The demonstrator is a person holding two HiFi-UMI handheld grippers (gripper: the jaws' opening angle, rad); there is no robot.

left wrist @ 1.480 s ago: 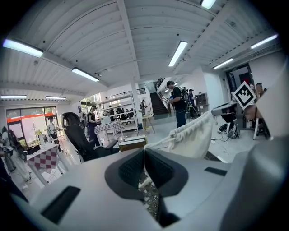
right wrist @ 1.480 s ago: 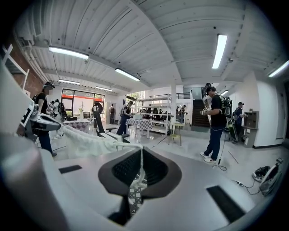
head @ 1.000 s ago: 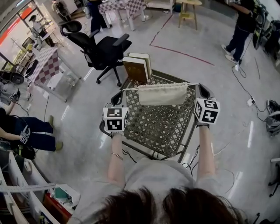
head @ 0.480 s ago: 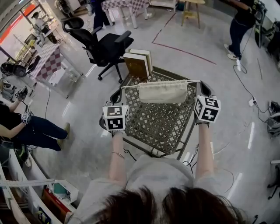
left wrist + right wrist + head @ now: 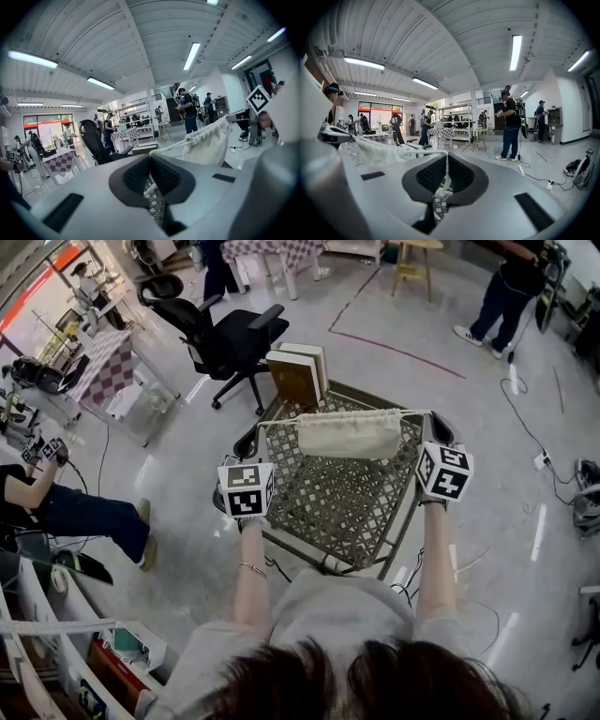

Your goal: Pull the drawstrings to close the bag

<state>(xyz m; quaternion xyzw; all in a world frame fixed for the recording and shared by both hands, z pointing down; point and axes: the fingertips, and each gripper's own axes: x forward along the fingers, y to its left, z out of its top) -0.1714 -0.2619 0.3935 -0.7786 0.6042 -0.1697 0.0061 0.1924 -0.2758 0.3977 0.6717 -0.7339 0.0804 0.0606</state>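
Above the far edge of the lattice table [image 5: 328,507], your cloth bag [image 5: 349,435] hangs stretched between both grippers, mouth ruffled yet wide, so closing looks partly done; your left gripper [image 5: 262,434] and right gripper [image 5: 427,423] each pinch a taut drawstring [image 5: 279,424], and more outward pull seems needed.

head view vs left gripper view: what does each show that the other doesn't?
Head view only: the person's forearms, the red floor line, and the bag stretched from left tool to right tool. Left gripper view only: left tool's jaws shut on the drawstring, and the ceiling lights. Both: the bag and the black office chair.
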